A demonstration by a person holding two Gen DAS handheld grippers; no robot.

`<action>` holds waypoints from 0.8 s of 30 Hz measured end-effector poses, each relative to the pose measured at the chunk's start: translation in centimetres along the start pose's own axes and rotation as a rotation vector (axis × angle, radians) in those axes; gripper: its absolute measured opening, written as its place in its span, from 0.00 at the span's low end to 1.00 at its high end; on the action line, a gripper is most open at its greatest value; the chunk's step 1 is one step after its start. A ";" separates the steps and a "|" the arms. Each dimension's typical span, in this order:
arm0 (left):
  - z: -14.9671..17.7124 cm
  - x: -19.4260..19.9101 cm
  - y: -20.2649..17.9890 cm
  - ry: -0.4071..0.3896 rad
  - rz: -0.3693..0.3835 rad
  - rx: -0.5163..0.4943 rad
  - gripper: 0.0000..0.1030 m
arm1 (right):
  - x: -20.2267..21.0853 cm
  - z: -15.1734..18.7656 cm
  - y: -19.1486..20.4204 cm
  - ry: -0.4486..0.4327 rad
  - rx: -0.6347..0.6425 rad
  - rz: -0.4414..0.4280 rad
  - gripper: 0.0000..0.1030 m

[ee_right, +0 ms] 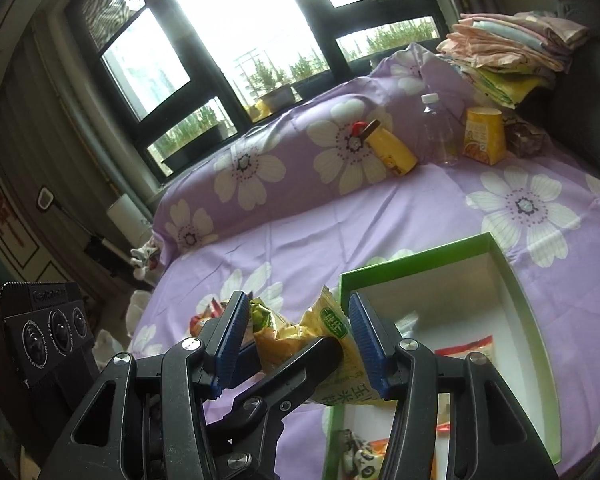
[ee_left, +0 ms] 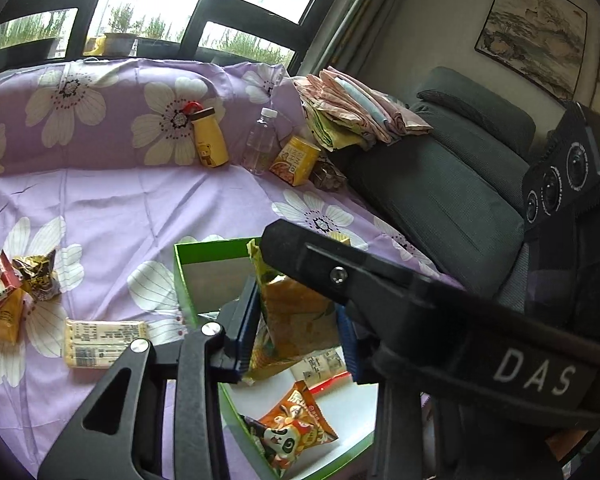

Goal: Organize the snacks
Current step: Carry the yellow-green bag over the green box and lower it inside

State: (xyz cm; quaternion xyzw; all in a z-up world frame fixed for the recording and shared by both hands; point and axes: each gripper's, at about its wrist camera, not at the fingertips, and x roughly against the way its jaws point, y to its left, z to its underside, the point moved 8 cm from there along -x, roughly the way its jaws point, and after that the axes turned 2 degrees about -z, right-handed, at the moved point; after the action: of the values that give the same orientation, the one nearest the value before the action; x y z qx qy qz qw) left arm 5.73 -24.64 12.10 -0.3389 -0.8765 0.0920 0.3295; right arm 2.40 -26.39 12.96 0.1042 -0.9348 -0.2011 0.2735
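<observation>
Both grippers meet over the green-rimmed white cardboard box (ee_right: 512, 276). The left gripper (ee_left: 296, 320) has its ribbed blue pads clamped on a crinkly yellow corn-snack bag (ee_left: 296, 316). The right gripper (ee_right: 298, 344) stands spread around the same bag (ee_right: 332, 332), the left finger crossing between. A glossy panda packet (ee_left: 296, 428) lies below in the box; a flat pale wrapper (ee_left: 100, 342) lies left on the floral sheet (ee_left: 140, 208).

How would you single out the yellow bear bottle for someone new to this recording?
Start at the purple floral pillow under the window. Leaning against it, left of the clear water bottle and the yellow carton, is the yellow bottle. Only it has a brown cap and a cartoon bear.
</observation>
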 end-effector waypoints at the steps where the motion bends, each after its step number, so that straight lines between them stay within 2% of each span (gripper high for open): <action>1: 0.1 -0.5 -0.3 0.009 0.007 0.002 0.34 | 0.0 0.0 -0.5 -0.001 -0.005 0.008 0.54; 13: 1.5 -5.1 -2.5 0.109 0.055 0.013 0.33 | -0.1 0.3 -6.1 0.020 -0.095 0.078 0.54; 19: 2.9 -7.4 -2.6 0.205 0.099 0.069 0.33 | -0.9 1.2 -8.4 0.074 -0.146 0.134 0.54; 24: 3.7 -8.5 -2.4 0.249 0.103 0.091 0.32 | -1.5 1.9 -9.5 0.110 -0.168 0.158 0.54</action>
State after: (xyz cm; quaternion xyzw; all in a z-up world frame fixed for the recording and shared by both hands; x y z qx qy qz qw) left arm 6.77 -31.78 5.77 -0.3769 -0.8051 0.1054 0.4456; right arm 3.39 -33.85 6.73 0.0179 -0.9036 -0.2504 0.3472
